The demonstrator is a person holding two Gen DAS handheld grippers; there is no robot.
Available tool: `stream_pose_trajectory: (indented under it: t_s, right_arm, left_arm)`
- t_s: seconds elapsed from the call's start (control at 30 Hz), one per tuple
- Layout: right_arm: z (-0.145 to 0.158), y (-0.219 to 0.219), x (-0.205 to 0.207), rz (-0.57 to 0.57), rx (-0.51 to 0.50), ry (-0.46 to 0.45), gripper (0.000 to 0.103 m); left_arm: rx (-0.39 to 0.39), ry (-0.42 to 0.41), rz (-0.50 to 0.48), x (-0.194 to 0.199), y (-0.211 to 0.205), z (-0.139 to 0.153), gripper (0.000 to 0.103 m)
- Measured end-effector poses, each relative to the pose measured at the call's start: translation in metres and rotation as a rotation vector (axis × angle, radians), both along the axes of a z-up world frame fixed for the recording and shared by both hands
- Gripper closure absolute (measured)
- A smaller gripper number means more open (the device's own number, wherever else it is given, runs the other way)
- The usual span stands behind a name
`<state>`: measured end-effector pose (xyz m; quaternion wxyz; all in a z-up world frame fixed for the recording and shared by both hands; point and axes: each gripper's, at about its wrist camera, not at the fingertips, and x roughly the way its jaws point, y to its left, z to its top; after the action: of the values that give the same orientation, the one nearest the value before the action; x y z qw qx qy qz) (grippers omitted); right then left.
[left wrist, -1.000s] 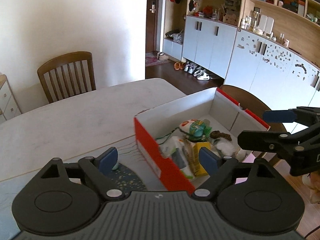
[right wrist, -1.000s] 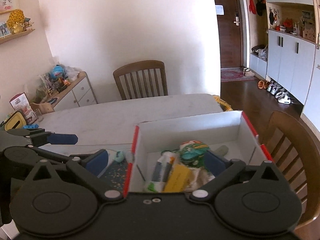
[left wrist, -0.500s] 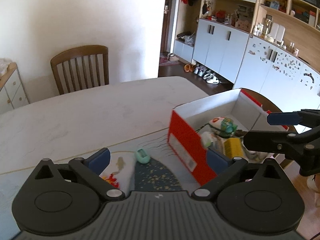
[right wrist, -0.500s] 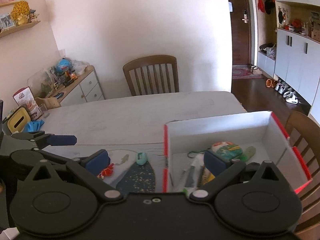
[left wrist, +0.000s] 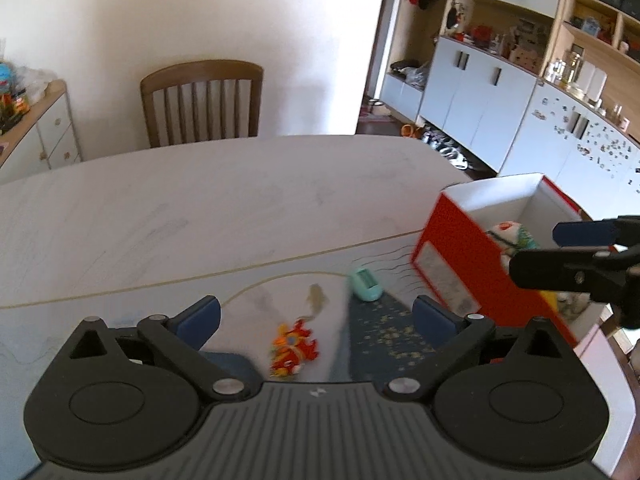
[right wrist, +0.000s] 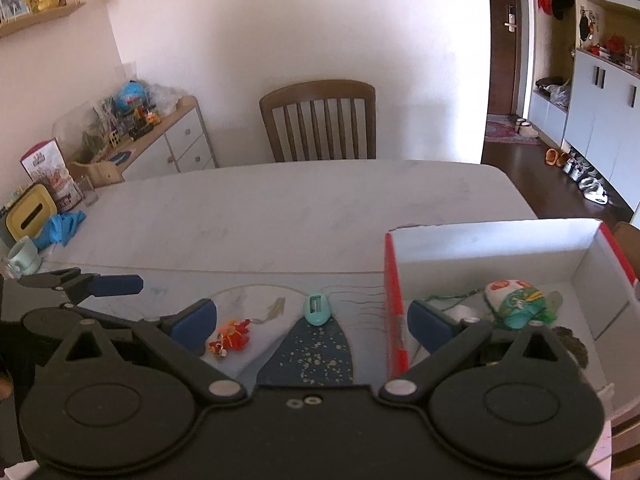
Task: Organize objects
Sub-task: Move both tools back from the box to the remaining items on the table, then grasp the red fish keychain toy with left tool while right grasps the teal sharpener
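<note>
Left wrist view: the left gripper (left wrist: 316, 314) has its jaws spread wide, having just finished opening, with nothing pinched. Between them on the patterned mat (left wrist: 384, 332) lies a red-orange tassel charm (left wrist: 292, 346), blurred. Just beyond it sits a small teal egg-shaped gadget (left wrist: 365, 283). To the right stands the red cardboard box (left wrist: 456, 264), white inside; a pale label on its near wall is too blurred to read. The right gripper (left wrist: 560, 252) pokes in over the box.

From the right wrist view, the right gripper's own jaws are spread wide and hold nothing, its right finger in front of the box's red edge. Inside the box lies a green and white pouch (right wrist: 516, 300). Farther off, on the marble table (right wrist: 280, 208), are a yellow tissue box (right wrist: 30, 212) and blue gloves (right wrist: 60, 226). Behind it stands a wooden chair (right wrist: 320, 120).
</note>
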<state>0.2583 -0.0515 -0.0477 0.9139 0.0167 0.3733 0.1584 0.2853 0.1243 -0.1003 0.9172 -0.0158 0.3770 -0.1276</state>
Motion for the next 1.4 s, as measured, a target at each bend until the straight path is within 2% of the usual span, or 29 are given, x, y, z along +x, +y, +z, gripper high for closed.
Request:
stream_pose_trajectory:
  t_s: [0.27, 0.67, 1.13, 1.4]
  right_arm:
    - [-0.016, 0.034, 0.021, 0.03, -0.019, 0.031, 0.003]
    - [-0.063, 0.057, 0.058, 0.002, -0.05, 0.143, 0.006]
    - [-0.094, 0.063, 0.084, -0.029, -0.066, 0.227, 0.021]
    - [-0.105, 0.062, 0.091, -0.044, -0.088, 0.239, 0.03]
  left_arm:
    - [0.021, 0.023, 0.011, 0.01, 0.016, -0.035, 0.0]
    - [0.054, 0.022, -0.014, 0.017, 0.013, -0.07, 0.0]
    - [0.072, 0.011, -0.052, 0.026, 0.001, -0.094, 0.002]
    - [0.071, 0.037, -0.065, 0.023, -0.003, -0.104, 0.028]
